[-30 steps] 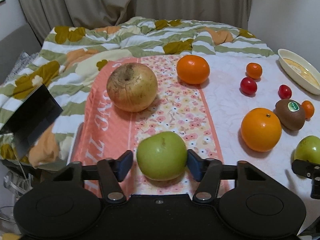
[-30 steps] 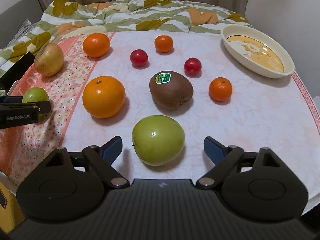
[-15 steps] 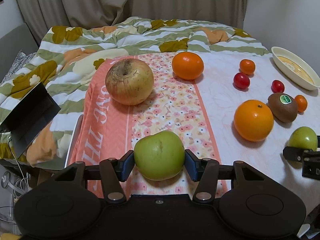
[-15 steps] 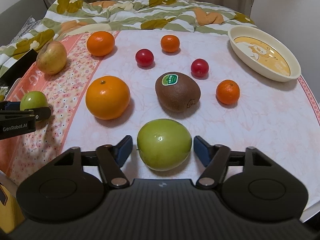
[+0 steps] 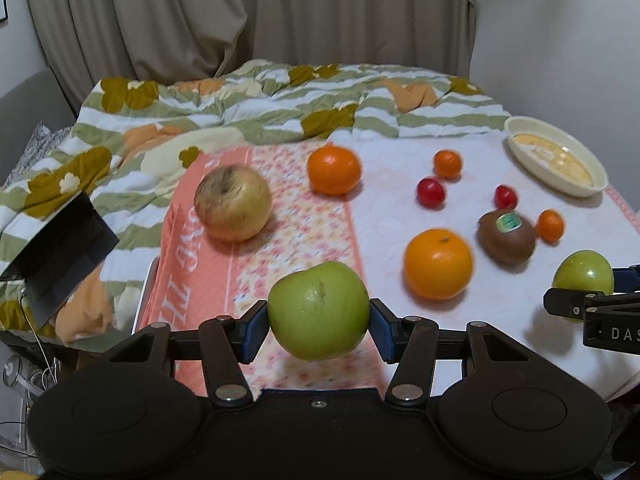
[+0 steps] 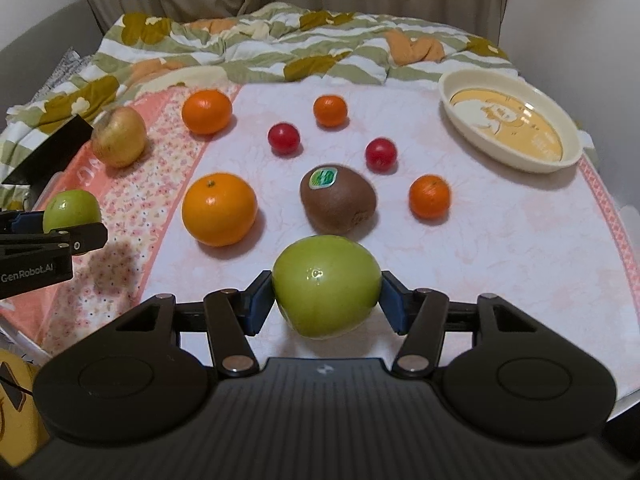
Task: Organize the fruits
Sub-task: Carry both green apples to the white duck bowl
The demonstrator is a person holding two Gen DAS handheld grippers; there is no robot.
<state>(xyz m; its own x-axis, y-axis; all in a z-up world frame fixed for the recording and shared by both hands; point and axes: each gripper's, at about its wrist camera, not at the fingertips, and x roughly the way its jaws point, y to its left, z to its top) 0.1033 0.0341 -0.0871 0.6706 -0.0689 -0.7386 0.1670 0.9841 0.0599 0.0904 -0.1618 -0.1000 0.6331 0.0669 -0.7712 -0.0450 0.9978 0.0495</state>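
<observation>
My left gripper [image 5: 318,320] is shut on a green apple [image 5: 319,311] and holds it above the orange floral cloth [image 5: 200,280]. My right gripper [image 6: 326,300] is shut on a second green apple [image 6: 327,285] and holds it just above the white cloth, in front of the kiwi [image 6: 338,199]. Each held apple shows in the other view: the right one in the left wrist view [image 5: 583,274], the left one in the right wrist view [image 6: 71,210]. On the table lie a brownish apple [image 5: 232,203], two large oranges [image 6: 219,209] [image 6: 206,111], two small mandarins, and two red tomatoes.
A cream oval dish [image 6: 510,120] sits at the far right of the table. A striped flowered quilt [image 5: 260,108] lies bunched behind the table. A black box [image 5: 60,256] sits on the quilt at the left. A wall stands close on the right.
Both grippers closed on their green apples and lifted them off the table. The right jaws were wide open a second ago. Both views have risen.
</observation>
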